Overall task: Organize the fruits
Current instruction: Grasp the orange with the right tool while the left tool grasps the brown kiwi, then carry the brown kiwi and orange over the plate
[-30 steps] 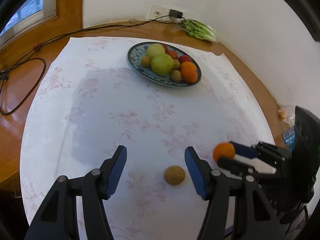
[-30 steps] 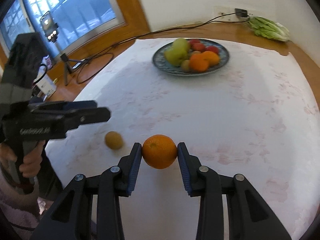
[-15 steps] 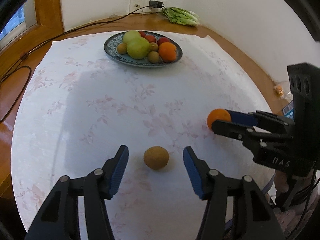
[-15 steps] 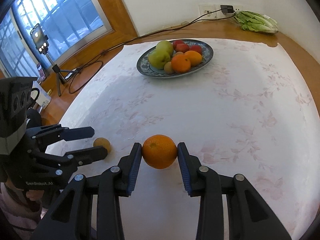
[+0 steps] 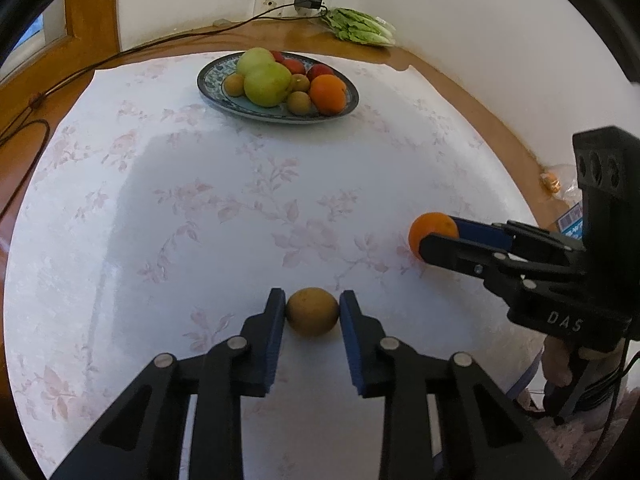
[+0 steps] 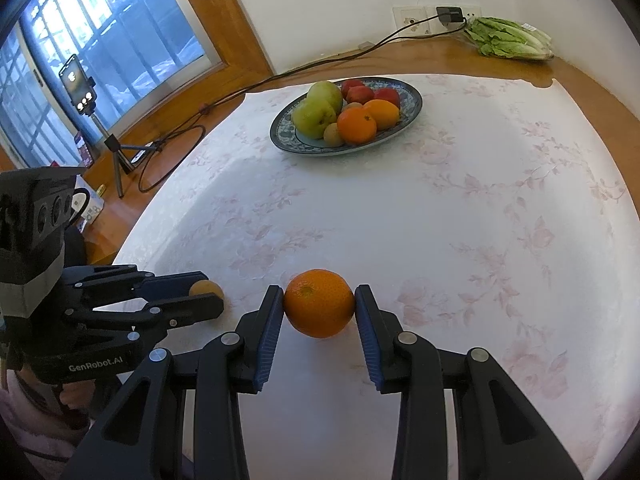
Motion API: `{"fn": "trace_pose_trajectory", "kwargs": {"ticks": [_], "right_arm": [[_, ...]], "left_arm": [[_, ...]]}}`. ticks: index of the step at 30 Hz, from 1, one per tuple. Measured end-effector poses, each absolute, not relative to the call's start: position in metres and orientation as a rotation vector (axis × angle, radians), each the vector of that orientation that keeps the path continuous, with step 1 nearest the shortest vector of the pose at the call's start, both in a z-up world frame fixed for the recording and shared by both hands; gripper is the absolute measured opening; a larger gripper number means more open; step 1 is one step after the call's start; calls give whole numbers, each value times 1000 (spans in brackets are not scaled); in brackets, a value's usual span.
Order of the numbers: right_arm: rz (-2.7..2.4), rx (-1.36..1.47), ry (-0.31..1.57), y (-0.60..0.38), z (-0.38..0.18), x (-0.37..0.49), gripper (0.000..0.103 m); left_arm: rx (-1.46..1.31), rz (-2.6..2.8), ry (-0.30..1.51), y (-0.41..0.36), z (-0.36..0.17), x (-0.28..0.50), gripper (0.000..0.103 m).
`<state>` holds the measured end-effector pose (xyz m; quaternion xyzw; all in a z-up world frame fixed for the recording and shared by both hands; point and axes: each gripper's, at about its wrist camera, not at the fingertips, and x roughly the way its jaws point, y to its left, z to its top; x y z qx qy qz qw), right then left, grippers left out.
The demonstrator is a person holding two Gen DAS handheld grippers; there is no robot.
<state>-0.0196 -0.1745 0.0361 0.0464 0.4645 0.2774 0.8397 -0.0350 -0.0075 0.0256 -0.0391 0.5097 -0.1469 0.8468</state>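
Observation:
My left gripper (image 5: pixel 313 310) is shut on a brown kiwi (image 5: pixel 312 311) low over the white floral tablecloth near its front edge. My right gripper (image 6: pixel 319 304) is shut on an orange (image 6: pixel 319 303) and holds it just above the cloth. In the left wrist view the right gripper (image 5: pixel 434 236) and its orange (image 5: pixel 431 230) are to the right. In the right wrist view the left gripper (image 6: pixel 208 298) and the kiwi (image 6: pixel 205 290) are to the left. A blue patterned plate (image 5: pixel 208 88) at the far side holds green pears, oranges, kiwis and red fruits; it also shows in the right wrist view (image 6: pixel 280 138).
A head of lettuce (image 5: pixel 358 30) lies on the wooden table by the wall, next to a socket with a plugged charger (image 5: pixel 308 0). A black cable (image 5: pixel 100 60) runs along the table's left side. A phone on a tripod (image 6: pixel 80 92) stands by the window.
My left gripper has moved forward and closed on the kiwi, which lay between its open fingers before. The right gripper keeps hold of the orange and has moved a little toward the plate.

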Motion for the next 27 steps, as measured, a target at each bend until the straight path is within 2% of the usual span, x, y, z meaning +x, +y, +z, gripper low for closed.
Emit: {"fn": "trace_pose_trajectory", "kwargs": {"ticks": [13, 27], "right_arm": [[614, 78, 948, -170, 54, -20, 38], [637, 36, 857, -166, 101, 0, 38]], "left_arm": [[-92, -305, 1003, -11, 56, -23, 29], [-48, -279, 891, -17, 105, 7, 29]]}}
